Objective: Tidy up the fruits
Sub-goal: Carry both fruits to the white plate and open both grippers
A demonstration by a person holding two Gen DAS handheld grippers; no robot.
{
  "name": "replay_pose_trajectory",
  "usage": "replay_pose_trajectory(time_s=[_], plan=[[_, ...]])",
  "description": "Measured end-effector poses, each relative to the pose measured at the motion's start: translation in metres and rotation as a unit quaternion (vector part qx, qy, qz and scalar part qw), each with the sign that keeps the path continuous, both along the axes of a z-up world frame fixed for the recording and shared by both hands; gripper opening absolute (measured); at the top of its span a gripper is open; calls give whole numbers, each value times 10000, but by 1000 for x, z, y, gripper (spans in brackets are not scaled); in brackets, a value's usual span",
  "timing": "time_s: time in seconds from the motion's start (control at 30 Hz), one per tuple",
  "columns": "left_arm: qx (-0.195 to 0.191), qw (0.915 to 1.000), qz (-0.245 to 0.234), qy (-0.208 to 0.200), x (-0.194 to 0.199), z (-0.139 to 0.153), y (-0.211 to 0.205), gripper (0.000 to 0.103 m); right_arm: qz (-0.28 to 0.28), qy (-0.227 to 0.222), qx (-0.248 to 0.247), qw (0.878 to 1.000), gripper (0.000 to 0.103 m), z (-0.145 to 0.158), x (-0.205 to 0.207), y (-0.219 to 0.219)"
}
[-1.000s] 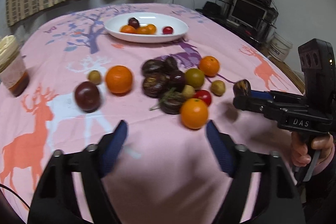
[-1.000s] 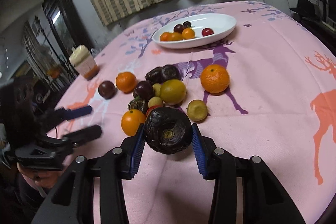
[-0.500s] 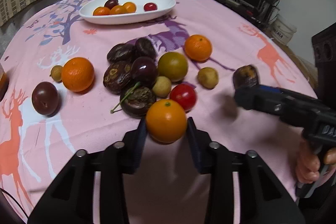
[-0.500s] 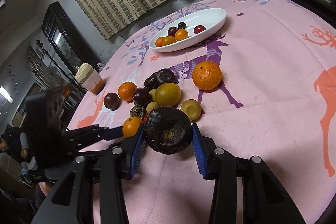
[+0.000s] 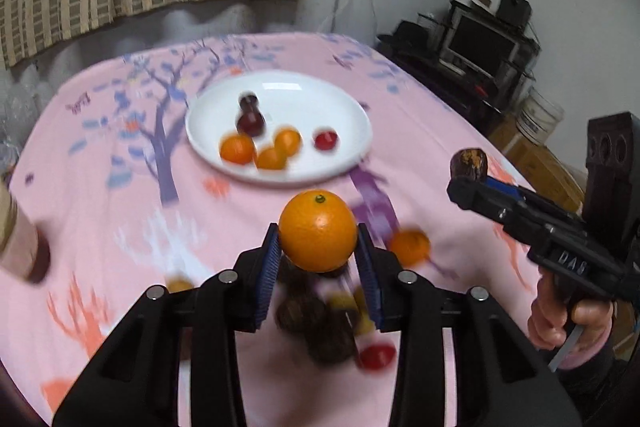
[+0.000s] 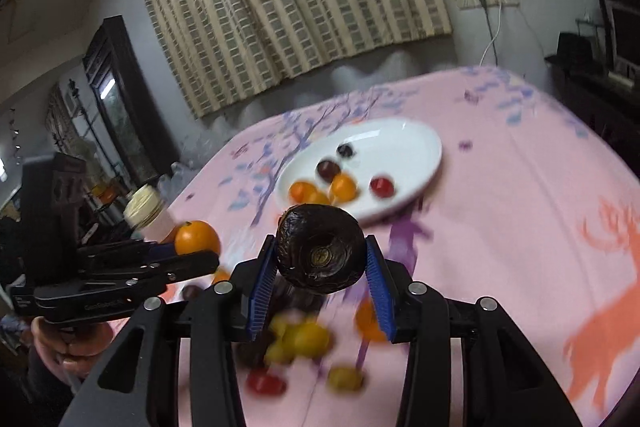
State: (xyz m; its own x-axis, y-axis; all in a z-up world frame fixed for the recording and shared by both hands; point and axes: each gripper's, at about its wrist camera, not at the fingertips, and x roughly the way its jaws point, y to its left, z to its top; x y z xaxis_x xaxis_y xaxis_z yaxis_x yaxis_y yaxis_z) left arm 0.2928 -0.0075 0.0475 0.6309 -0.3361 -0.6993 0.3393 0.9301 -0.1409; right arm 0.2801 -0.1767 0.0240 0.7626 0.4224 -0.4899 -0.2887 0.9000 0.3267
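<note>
My left gripper (image 5: 318,255) is shut on an orange (image 5: 318,231) and holds it up above the fruit pile, short of the white plate (image 5: 344,107). It also shows in the right wrist view (image 6: 192,253) with the orange (image 6: 197,237). My right gripper (image 6: 320,275) is shut on a dark wrinkled fruit (image 6: 320,247), also lifted; it shows at the right of the left wrist view (image 5: 468,175). The plate (image 6: 416,147) holds several small oranges, dark fruits and a red one. Loose fruits (image 5: 320,323) lie blurred on the pink cloth below both grippers.
A jar (image 6: 146,211) with a cream lid stands at the table's left side. The pink deer-print tablecloth (image 5: 100,187) covers a round table. A curtain hangs behind; shelves with a monitor (image 5: 480,47) stand to the right.
My left gripper closed on the orange and lifted it off the table, tilting up toward the plate. My right gripper rose too, still holding the dark fruit.
</note>
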Motion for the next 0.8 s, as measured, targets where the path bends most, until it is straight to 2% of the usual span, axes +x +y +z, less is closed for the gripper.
replay_pose_trajectory(time_s=[0.07, 0.17, 0.27, 0.37, 0.4, 0.43, 0.47, 0.53, 0.6, 0.67, 0.8], plan=[[57, 9999, 113, -68, 35, 4, -4, 37, -92, 77, -108, 9999, 44, 0, 39, 5], [129, 9995, 261, 118, 95, -5, -9, 37, -229, 333, -362, 9985, 44, -13, 88, 12], [296, 9985, 365, 288, 132, -19, -11, 36, -187, 427, -602, 9971, 44, -26, 122, 20], [328, 9974, 400, 495, 159, -34, -12, 37, -117, 560, -631, 9964, 45, -36, 145, 23], [334, 9968, 438, 584, 166, -38, -12, 39, -60, 573, -660, 9962, 47, -37, 150, 24], [348, 9960, 507, 652, 168, -40, -11, 45, -32, 536, -722, 9959, 61, -37, 149, 27], [338, 9957, 571, 644, 167, -37, -10, 66, -31, 498, -774, 9958, 67, -35, 145, 27], [324, 9974, 579, 292, 154, -27, -7, 81, -41, 401, -804, 9959, 68, -27, 137, 25], [476, 9975, 529, -30, 134, -10, -5, 87, 16, 323, -869, 9957, 68, -17, 128, 24], [472, 9975, 481, -201, 112, 3, 4, 93, 71, 262, -945, 9951, 68, -9, 116, 23], [433, 9965, 561, -450, 52, 18, 30, 95, 132, 295, -1225, 9919, 68, -12, 82, 20]])
